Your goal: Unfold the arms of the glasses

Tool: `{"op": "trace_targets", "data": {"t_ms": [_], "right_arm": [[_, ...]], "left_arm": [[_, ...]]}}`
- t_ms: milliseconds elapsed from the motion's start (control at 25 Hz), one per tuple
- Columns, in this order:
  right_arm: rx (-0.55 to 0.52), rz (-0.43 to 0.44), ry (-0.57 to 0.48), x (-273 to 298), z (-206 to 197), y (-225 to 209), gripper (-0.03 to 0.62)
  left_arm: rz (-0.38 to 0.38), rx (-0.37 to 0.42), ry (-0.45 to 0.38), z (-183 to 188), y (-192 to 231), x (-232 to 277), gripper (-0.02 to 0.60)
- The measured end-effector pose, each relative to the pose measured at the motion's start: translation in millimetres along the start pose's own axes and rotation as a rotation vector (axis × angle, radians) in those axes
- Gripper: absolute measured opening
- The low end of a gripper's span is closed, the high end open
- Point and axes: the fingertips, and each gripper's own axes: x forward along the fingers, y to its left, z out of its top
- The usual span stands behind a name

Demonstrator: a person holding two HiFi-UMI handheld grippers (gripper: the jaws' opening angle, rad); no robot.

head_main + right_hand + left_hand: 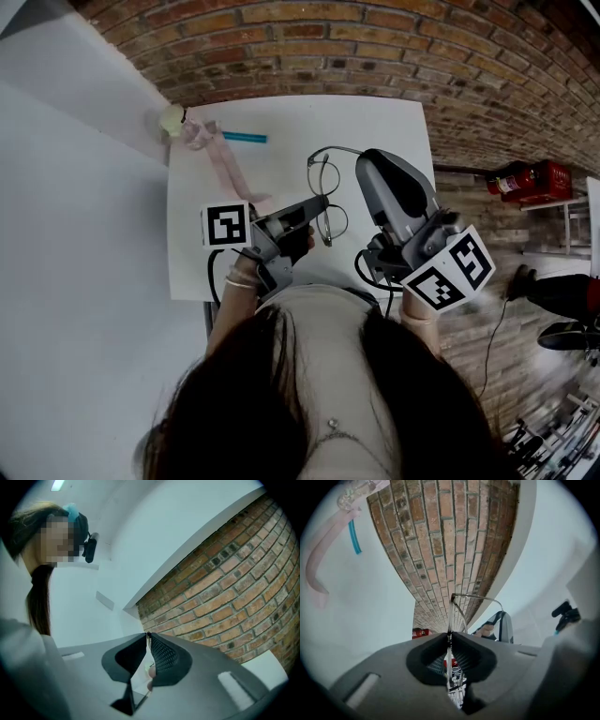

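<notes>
- We see the glasses (325,192) held up above the white table (394,122), near its middle, between the two grippers and touching nothing else.
- The left gripper (305,228) has its jaws pressed together on the thin wire rim of the glasses (451,613). In its own view (450,637) the rim runs straight up out of the pinch.
- The right gripper (361,157) sits at about 2 o'clock from the lenses. Its jaws meet at the tips (148,637) with only a thin dark sliver between them, which we take for the end of one arm.
- That arm sweeps out from the hinge in a curve towards the right gripper, so we judge it swung partly or fully open.
- We cannot make out the second arm clearly. We judge it not yet unfolded, which would put the task roughly halfway.
- What is left, as we read it, is to finish opening the first arm if it is short of its stop, then to take and swing out the other.
- On the table, at 10 o'clock from the glasses, lies a pink strap (228,164). A teal stick (246,138) lies just beside it, and a pale round thing (172,119) sits at the table's far corner.
- A brick wall (375,47) runs along 12 o'clock and a plain white panel (75,187) fills 9 o'clock. Red equipment (534,178) stands off at 3 o'clock.
</notes>
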Motion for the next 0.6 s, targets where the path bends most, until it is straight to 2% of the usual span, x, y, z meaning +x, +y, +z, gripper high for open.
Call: {"op": "trace_targets", "data": {"t_ms": [600], "right_arm": [[0.001,0.008,0.008,-1.5,-0.9,1.8,0.043]], "left_arm": [[0.008,0.002,-0.028,4.4,-1.5,-2.6,0.029]]}}
